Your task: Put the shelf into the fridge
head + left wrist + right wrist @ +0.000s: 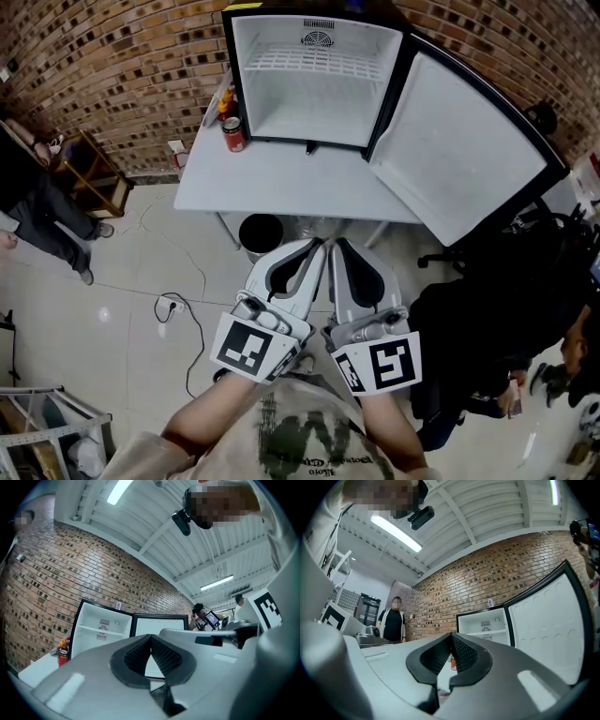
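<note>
Holds the left tongs (314,247) and the right tongs (341,247) side by side close to the chest, tips aimed toward the white surface (281,183). Shows both pairs pressed together, ribbed pads meeting at the tips, nothing pinched in either. Stands back from the surface, well apart from the small fridge (319,117) at its far edge. Finds the fridge door (459,155) swung wide to the right, white on its inner face. Finds the shelf (314,61), a white wire rack, already lying level across the upper part of the fridge, just under the round vent in the back wall. Sees a red can (233,134) upright just left of the fridge, with a red bottle (226,101) behind it. Sees a black bin (261,232) on the floor under the near edge of the surface, and a person (37,211) in dark clothes at the far left near the brick wall.
</note>
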`<state>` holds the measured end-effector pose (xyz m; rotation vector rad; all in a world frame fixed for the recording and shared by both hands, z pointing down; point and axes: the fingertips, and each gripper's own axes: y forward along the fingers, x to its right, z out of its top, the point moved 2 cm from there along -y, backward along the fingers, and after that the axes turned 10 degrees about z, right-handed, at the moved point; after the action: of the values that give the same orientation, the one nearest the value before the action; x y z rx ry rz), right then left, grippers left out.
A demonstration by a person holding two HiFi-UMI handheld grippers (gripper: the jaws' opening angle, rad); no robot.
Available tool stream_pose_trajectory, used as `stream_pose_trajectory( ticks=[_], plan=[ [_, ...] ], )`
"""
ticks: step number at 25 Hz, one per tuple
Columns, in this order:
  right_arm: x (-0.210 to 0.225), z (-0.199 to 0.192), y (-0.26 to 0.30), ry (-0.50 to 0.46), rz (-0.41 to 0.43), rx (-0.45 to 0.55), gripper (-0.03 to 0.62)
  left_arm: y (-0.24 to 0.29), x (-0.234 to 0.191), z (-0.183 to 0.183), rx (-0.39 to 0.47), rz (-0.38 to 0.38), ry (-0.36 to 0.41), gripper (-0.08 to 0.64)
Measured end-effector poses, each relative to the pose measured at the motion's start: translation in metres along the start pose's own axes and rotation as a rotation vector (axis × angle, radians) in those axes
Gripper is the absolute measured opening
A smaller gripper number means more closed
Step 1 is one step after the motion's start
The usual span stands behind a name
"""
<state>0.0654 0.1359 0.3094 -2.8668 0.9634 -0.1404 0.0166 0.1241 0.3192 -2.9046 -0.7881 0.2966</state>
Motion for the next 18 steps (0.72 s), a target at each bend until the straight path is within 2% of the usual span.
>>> stream_pose_trajectory(
  ticks=[18],
  plan=[
    [-0.042, -0.003, 0.013, -0.029, -0.007, -0.013, 0.000, -0.030, -0.024, 0.012, -0.032, 0.019, 0.033, 0.002]
  ],
)
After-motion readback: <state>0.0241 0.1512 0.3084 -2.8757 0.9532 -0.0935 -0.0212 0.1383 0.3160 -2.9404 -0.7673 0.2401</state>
